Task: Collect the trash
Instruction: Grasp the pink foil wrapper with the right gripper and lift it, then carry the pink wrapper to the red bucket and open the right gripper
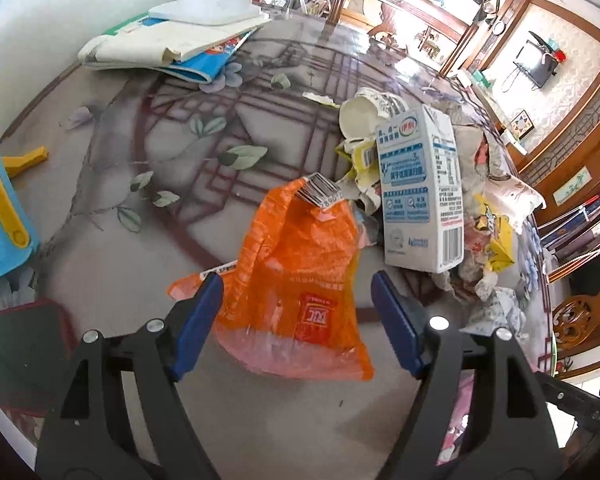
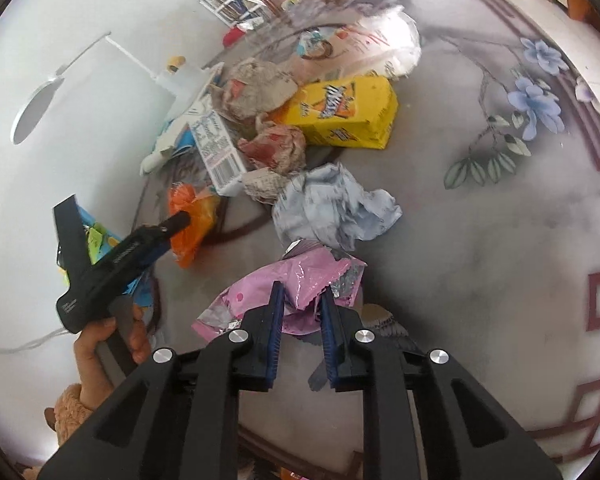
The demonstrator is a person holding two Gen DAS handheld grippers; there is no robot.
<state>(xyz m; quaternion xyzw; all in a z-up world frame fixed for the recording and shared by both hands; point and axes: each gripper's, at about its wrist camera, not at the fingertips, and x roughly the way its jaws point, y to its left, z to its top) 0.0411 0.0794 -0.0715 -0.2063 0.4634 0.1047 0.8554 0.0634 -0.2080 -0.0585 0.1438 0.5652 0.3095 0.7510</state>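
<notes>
Blue pads on the right tool [image 2: 300, 300] pinch a pink wrapper [image 2: 284, 300] between them, low in the middle of the right wrist view. The pads are squeezed in on the shiny pink plastic, and the wrapper bunches up around them. Just above it lies a crumpled pale blue paper [image 2: 332, 212] on the desk [image 2: 480, 260].

Higher up sits a heap of trash. A yellow box [image 2: 348, 112] lies on its side, with brown crumpled paper [image 2: 256, 88] touching it on the left.

At the left of that view a hand [image 2: 112, 344] holds the left tool [image 2: 180, 220], which points at an orange bag [image 2: 192, 220].

In the left wrist view the left tool [image 1: 296, 292] stands open. Its two blue pads sit on either side of the orange bag [image 1: 300, 280], which lies flat on the desk [image 1: 120, 240]. The left pad is right at the edge of the bag; the right pad is apart from it. Nothing is gripped.

To the right of the bag stands a white and blue milk carton [image 1: 420, 188], upright. Behind it is a torn white cup [image 1: 364, 112], and more crumpled wrappers lie at the right. In the upper left are folded papers [image 1: 160, 48].
</notes>
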